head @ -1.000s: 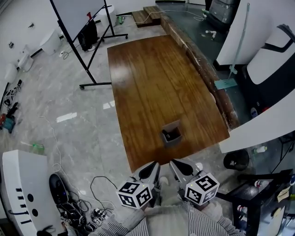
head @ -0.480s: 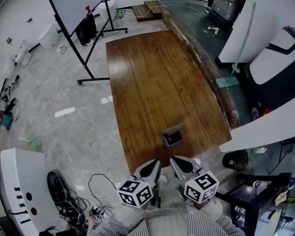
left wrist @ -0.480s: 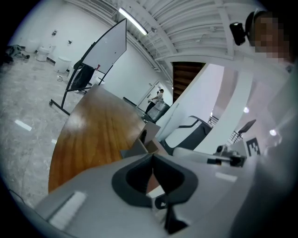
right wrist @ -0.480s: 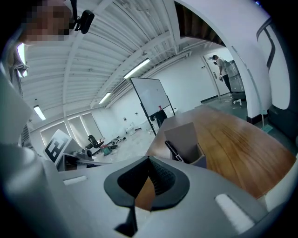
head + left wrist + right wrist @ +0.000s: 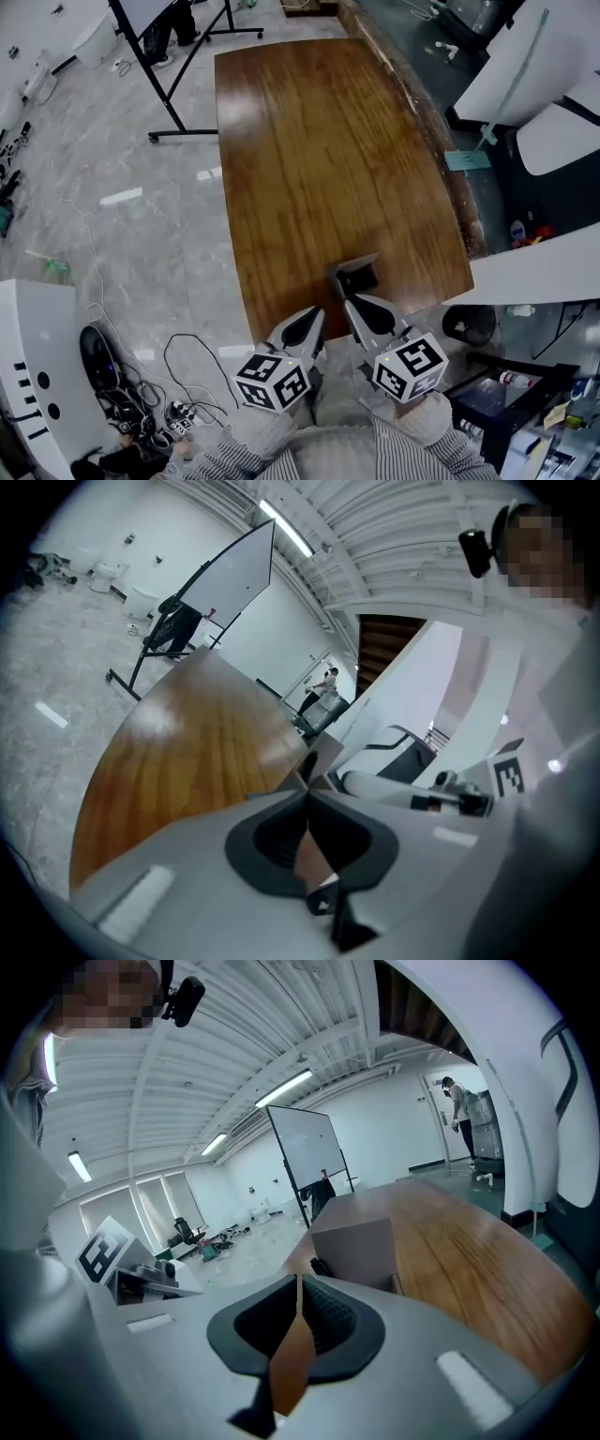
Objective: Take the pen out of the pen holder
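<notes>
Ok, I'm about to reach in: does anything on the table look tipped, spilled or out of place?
Nothing stands out. The pen holder stands upright close to the near edge of the table with a dark pen inside, and nothing is spilled.

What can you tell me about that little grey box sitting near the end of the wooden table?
The pen holder is a small grey box, square and open at the top, with plain flat walls that look like card or plastic. It stands upright on the brown wooden table, close to its near edge. Something dark, likely the pen, shows inside. Only the table touches it.
</notes>
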A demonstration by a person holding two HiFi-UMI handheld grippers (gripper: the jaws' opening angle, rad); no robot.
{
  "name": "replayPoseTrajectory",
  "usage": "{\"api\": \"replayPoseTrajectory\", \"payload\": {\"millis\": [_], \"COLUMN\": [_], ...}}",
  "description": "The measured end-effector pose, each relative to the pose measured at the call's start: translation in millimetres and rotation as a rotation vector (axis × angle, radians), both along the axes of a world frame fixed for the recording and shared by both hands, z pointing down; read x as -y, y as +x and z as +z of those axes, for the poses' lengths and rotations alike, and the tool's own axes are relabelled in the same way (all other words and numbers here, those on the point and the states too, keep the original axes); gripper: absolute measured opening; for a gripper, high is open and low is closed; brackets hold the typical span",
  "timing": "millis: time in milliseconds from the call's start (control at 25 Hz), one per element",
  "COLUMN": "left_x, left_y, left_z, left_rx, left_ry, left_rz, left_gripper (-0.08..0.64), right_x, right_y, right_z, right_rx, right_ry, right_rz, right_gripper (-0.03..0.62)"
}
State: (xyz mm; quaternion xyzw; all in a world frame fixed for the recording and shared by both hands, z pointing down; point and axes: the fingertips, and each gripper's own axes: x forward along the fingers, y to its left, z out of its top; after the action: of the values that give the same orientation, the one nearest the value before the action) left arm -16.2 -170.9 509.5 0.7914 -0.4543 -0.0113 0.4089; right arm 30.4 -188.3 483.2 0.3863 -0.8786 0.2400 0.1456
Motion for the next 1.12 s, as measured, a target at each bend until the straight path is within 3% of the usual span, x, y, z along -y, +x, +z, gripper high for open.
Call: {"api": "replayPoseTrajectory", "payload": {"millis": [680, 880, 1120], "left_x": [17.0, 15.5, 11.7], "left_y": [-7.1, -9.0, -11.4], "left_z": [27.2, 32.6, 32.6], "left_rx": [-0.028, -0.030, -0.024], "left_ry": [-0.044, -0.057, -0.060], "left_rz": [-0.011, -0.008, 0.004], "left_gripper": [0.008, 0.008, 0.008], "right_x": [36.5, 37.6, 38.7], "right_y": [-8.3, -9.3, -11.5], "right_z": [31.4, 40.0, 39.6], "right_rx": [-0.180, -0.245, -0.224], "right_ry": [0.083, 0.095, 0.079], "right_rz": [0.001, 0.020, 0.052], "right_gripper": [0.118, 0.120, 0.086]}}
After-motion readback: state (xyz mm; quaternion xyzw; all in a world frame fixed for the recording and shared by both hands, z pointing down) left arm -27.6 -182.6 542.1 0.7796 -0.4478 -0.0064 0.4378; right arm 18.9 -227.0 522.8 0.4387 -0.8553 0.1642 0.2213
